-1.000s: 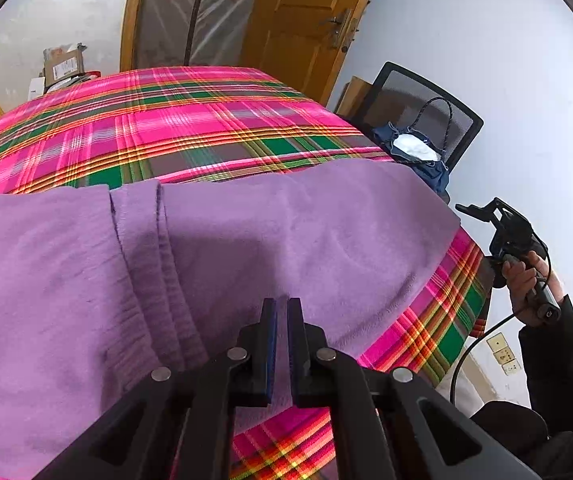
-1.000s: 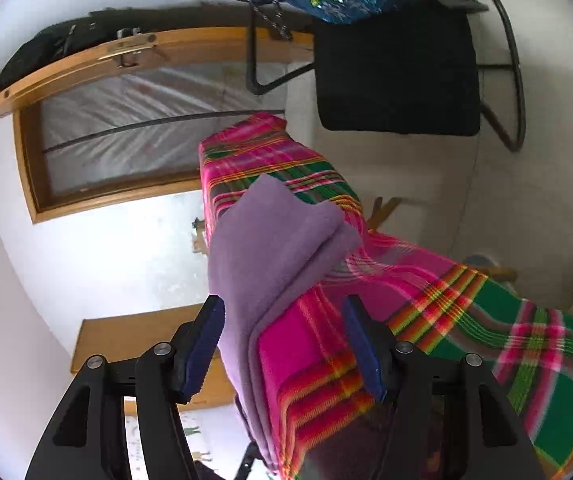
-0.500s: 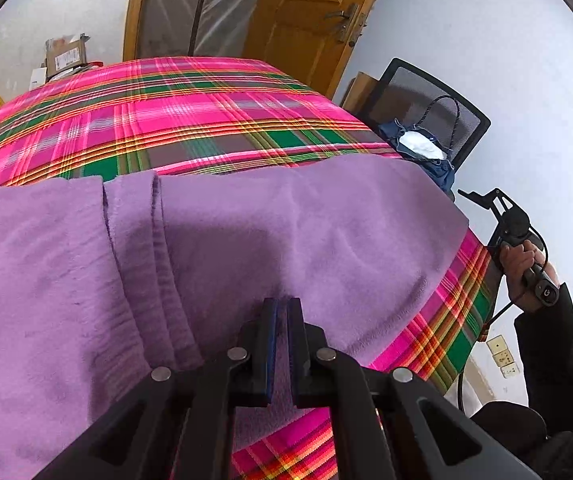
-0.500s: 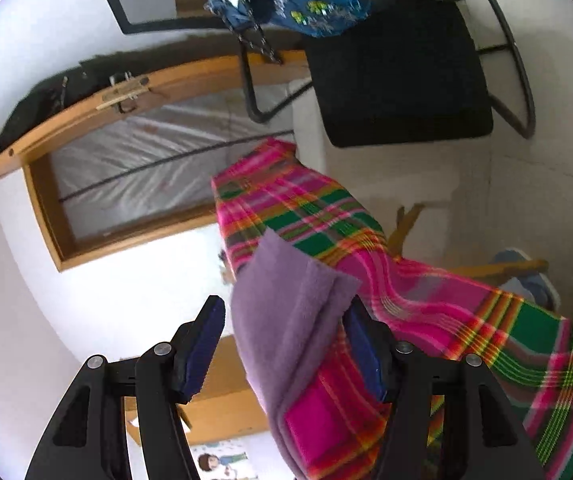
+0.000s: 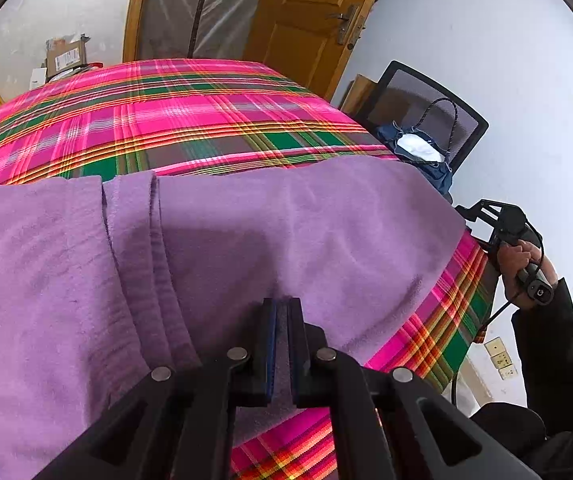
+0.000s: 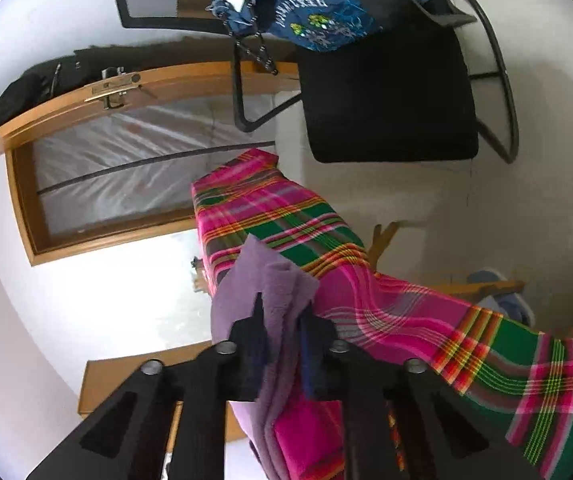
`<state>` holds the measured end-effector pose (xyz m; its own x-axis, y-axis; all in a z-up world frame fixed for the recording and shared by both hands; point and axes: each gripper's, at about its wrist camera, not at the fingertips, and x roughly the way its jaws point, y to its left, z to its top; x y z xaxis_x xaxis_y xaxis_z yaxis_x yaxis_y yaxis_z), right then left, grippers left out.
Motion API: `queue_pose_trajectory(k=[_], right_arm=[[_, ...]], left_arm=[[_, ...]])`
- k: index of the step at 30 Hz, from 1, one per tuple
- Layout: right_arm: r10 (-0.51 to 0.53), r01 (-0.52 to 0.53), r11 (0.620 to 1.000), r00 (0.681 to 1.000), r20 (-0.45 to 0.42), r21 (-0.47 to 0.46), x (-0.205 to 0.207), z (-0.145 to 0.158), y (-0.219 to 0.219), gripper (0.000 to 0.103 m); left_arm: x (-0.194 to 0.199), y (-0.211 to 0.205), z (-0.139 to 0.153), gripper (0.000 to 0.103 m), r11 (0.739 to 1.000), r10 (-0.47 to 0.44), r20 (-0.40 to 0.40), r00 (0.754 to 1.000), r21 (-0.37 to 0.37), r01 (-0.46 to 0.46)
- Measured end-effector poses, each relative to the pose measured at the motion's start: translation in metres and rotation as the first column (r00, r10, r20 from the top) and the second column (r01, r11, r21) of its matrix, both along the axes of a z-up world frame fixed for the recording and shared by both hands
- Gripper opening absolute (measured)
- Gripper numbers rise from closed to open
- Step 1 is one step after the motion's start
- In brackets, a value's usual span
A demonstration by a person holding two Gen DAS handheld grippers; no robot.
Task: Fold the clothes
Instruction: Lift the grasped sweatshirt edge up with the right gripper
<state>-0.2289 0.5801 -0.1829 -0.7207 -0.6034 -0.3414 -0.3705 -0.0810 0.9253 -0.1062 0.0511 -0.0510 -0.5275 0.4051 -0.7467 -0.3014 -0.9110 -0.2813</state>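
We have the purple garment (image 5: 286, 232) spread flat over the plaid-covered desk (image 5: 206, 120), its near edge lying toward us and its far right corner hanging at the desk's side. Our left gripper (image 5: 282, 320) is clenched on a pinch of that near edge, the fingers nearly touching with a thin layer of cloth between them, as best we can tell from this angle. The change is on the other side: our right gripper (image 6: 282, 320) stood wide open around the corner a second ago, and its fingers have just been closing, so that they now squeeze the bunched purple corner at the desk's edge. With both ends of the near side held, we judge the garment ready to be lifted and carried over for a fold. A black chair (image 6: 386, 92) with a blue bag (image 6: 310, 12) stands beyond the desk.
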Motion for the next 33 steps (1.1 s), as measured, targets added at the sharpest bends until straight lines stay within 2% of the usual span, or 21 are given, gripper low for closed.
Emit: queue_pose_trajectory(k=[8, 15, 25, 33], right_arm=[[0.003, 0.007, 0.997, 0.991, -0.134, 0.078, 0.003, 0.041, -0.001, 0.008], [0.077, -0.045, 0.990, 0.966, -0.245, 0.133, 0.000, 0.084, -0.020, 0.008], [0.201, -0.143, 0.972, 0.915, -0.349, 0.185, -0.003, 0.134, -0.060, 0.008], [0.332, -0.254, 0.938, 0.853, -0.403, 0.234, -0.001, 0.169, -0.109, 0.009]], left_arm=[[0.003, 0.000, 0.003, 0.004, 1.000, -0.005, -0.011, 1.000, 0.012, 0.005], [0.009, -0.001, 0.006, 0.004, 1.000, -0.007, -0.032, 0.999, 0.027, 0.008], [0.020, -0.009, 0.010, 0.004, 0.998, -0.002, -0.059, 0.998, 0.059, 0.006], [0.031, -0.016, 0.018, 0.004, 0.996, 0.002, -0.095, 0.995, 0.089, 0.006]])
